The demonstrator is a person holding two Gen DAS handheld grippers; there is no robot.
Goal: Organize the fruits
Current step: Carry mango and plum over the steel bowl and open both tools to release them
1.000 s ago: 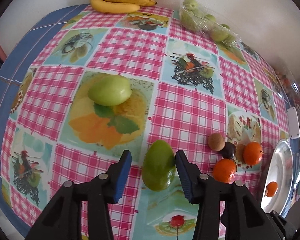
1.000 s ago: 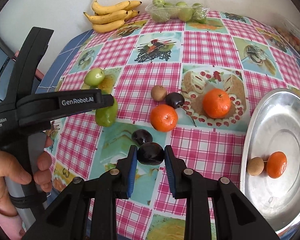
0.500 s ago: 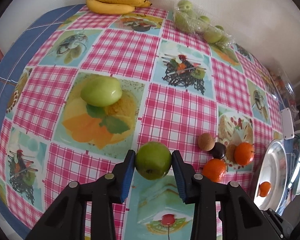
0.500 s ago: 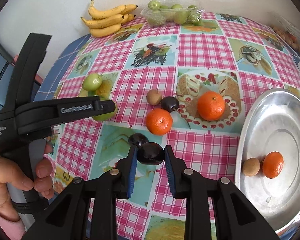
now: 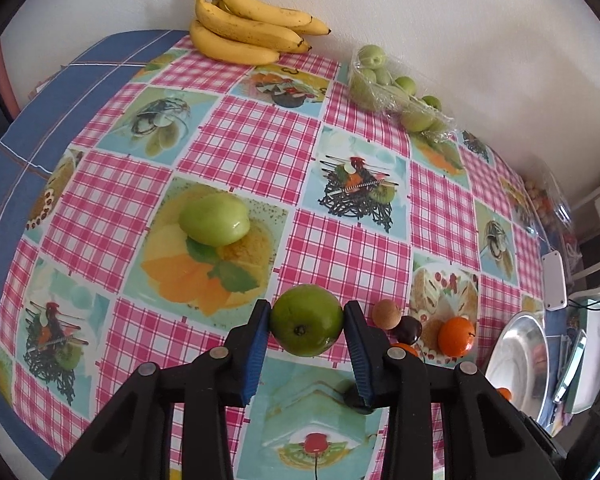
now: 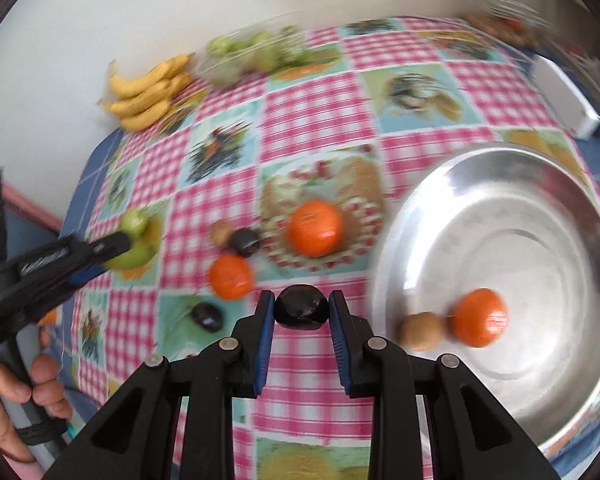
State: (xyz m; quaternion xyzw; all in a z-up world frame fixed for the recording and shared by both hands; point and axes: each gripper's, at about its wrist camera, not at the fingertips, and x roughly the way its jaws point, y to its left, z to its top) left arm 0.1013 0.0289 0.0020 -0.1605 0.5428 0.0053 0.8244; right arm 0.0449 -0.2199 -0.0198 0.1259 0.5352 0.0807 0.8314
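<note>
Apple (image 5: 306, 320) now lifted, plum (image 6: 301, 307) carried toward tray (image 6: 580, 216)

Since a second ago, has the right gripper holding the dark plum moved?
Yes. The right gripper, shut on the dark plum, has moved toward the round steel tray, away from the second plum.

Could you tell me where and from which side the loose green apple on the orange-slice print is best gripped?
Grip the loose green apple across its rounded middle, coming from above. It lies alone with bare tablecloth around it, so probably both fingers can drop past its sides without nudging other fruit.
</note>
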